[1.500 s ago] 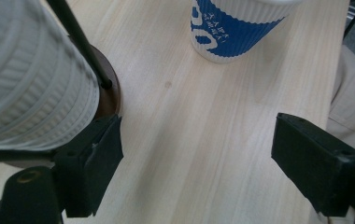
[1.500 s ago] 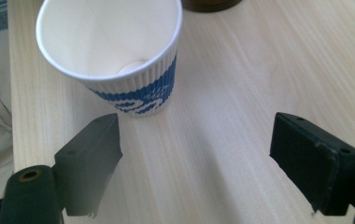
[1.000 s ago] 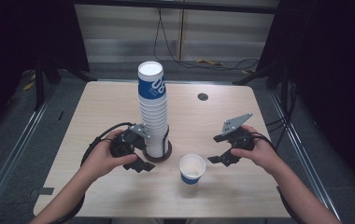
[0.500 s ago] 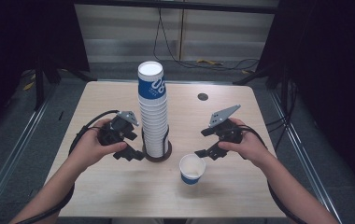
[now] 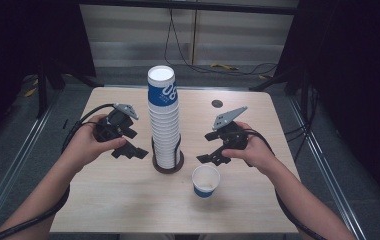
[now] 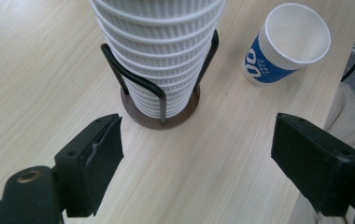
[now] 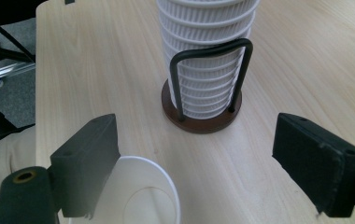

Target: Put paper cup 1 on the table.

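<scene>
Standing on the table [image 5: 103, 200], a tall stack of cups [image 5: 164, 125] sits in a dark wire holder [image 5: 167, 162], and it is between the two tools. The left tool [image 5: 137, 150] is just beside the stack, on its left side, with both jaws spread wide and nothing between them; it does not touch the cups. In the left gripper view the holder [image 6: 161, 105] is in front of this tool, between the lines of its two jaws, and a single cup [image 6: 287, 44] stands upright farther off, toward the right jaw.

The right tool [image 5: 209, 149] is on the other side of the stack, near it but apart. Its jaws have just been opening and now stand wide, holding nothing. The single cup [image 5: 205, 181] stands just under and beside this tool, free of the pads. In the right gripper view its white rim [image 7: 138, 196] is close to the left jaw, and the holder [image 7: 203, 112] is ahead.
</scene>
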Tool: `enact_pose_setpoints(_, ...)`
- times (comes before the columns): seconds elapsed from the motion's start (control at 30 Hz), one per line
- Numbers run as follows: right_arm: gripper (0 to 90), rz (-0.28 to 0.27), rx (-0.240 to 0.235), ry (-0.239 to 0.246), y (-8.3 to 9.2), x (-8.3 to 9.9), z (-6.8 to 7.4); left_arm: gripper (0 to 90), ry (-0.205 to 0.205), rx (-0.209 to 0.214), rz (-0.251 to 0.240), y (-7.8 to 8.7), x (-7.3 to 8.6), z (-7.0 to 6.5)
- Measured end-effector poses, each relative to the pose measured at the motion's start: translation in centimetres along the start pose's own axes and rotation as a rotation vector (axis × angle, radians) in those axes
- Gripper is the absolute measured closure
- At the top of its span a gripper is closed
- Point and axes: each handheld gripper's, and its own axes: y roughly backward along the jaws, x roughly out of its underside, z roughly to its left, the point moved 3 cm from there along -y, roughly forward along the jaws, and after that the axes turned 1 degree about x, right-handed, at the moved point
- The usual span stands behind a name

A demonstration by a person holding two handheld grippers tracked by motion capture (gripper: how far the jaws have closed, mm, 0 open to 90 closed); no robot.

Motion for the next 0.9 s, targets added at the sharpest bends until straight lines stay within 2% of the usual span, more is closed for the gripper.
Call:
enact_pose_setpoints(0.13, 13.8, -0.001, 0.003, -0.019, -0.1, -0.3, -0.2, 16.6, 0.000, -0.017, -0.002, 0.5, -0.6, 0.3)
enact_pose_setpoints(0.2, 13.8, -0.001, 0.005, -0.012, -0.2, -0.5, -0.3, 16.6, -0.013, -0.021, -0.001, 0.9, -1.0, 0.4)
enact_pose_setpoints(0.27, 13.8, -0.003, 0.008, -0.015, -0.2, -0.7, -0.3, 16.6, -0.010, -0.021, -0.003, 1.0, -1.3, 0.4)
enact_pose_setpoints(0.33, 13.8, -0.010, 0.008, -0.015, -0.2, -0.9, -0.3, 16.6, -0.022, -0.023, 0.013, 1.1, -1.5, 0.5)
enact_pose_setpoints(0.4, 13.8, -0.021, 0.008, -0.022, -0.3, -1.3, -0.2, 16.6, -0.017, -0.029, 0.015, 1.3, -1.8, 0.6)
enact_pose_setpoints(0.67, 13.8, -0.049, 0.005, -0.025, -0.1, -2.5, -0.1, 16.6, -0.020, -0.049, -0.014, 2.3, -2.9, 0.8)
enact_pose_setpoints(0.73, 13.8, -0.055, 0.008, -0.028, -0.2, -2.8, -0.2, 16.6, -0.029, -0.051, -0.006, 2.7, -3.2, 1.0)
enact_pose_setpoints(0.8, 13.8, -0.062, 0.011, -0.037, -0.3, -3.0, -0.3, 16.5, -0.015, -0.064, -0.020, 2.9, -3.4, 1.1)
enact_pose_setpoints(0.87, 13.8, -0.066, 0.017, -0.044, -0.4, -3.2, -0.3, 16.4, -0.030, -0.069, -0.014, 3.3, -3.7, 1.2)
enact_pose_setpoints(0.9, 13.8, -0.071, 0.022, -0.045, -0.5, -3.3, -0.4, 16.5, -0.027, -0.073, -0.030, 3.4, -3.9, 1.2)
